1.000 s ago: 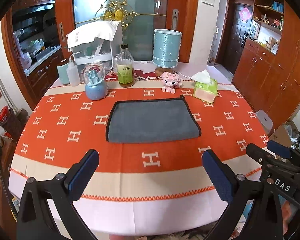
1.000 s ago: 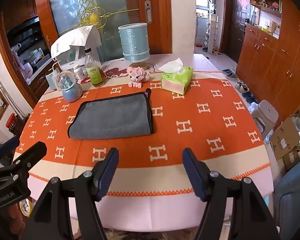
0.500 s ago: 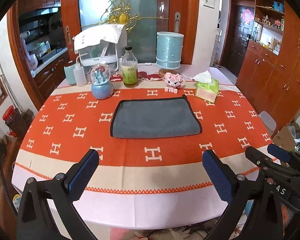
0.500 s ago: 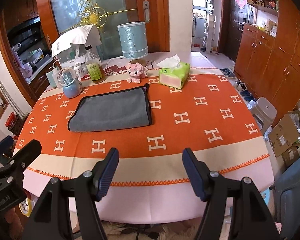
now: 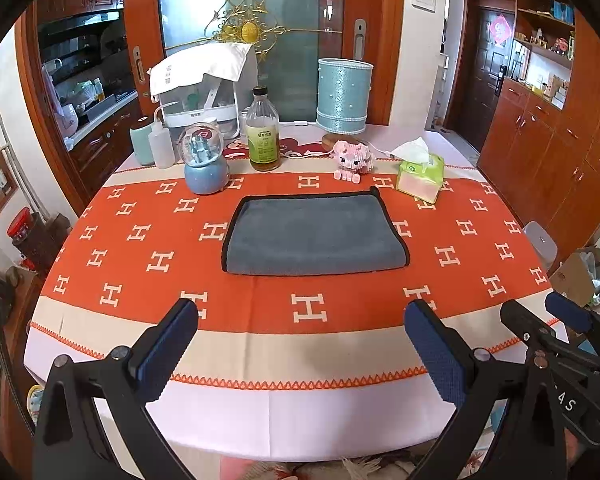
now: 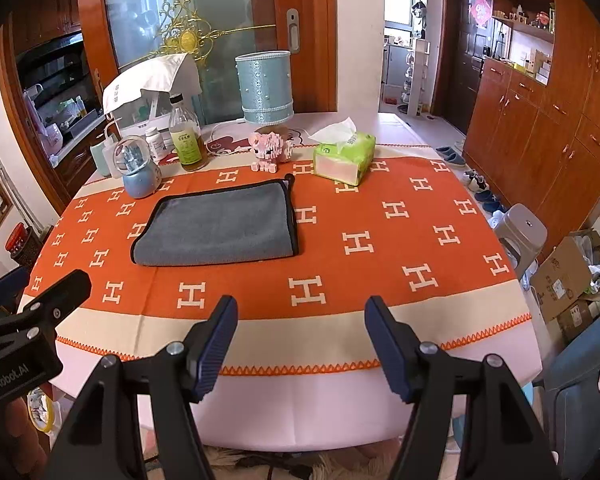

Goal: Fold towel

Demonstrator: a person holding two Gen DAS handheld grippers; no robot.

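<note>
Table with orange H-patterned cloth; grey towel folded flat near its middle, black-edged, well apart from both grippers.

Far edge, left to right: snow globe, bottle, blue lamp, pink pig, tissue pack; a white-covered appliance behind. Room: glass door with gold ornament, wooden cabinets at right, stool, cardboard boxes, shoes on the floor. Left gripper wide open, holding nothing, over the near edge; right gripper likewise parted and empty. Each gripper's body is cut off by the frame; small bottles behind the globe are partly hidden; labels unreadable.
</note>
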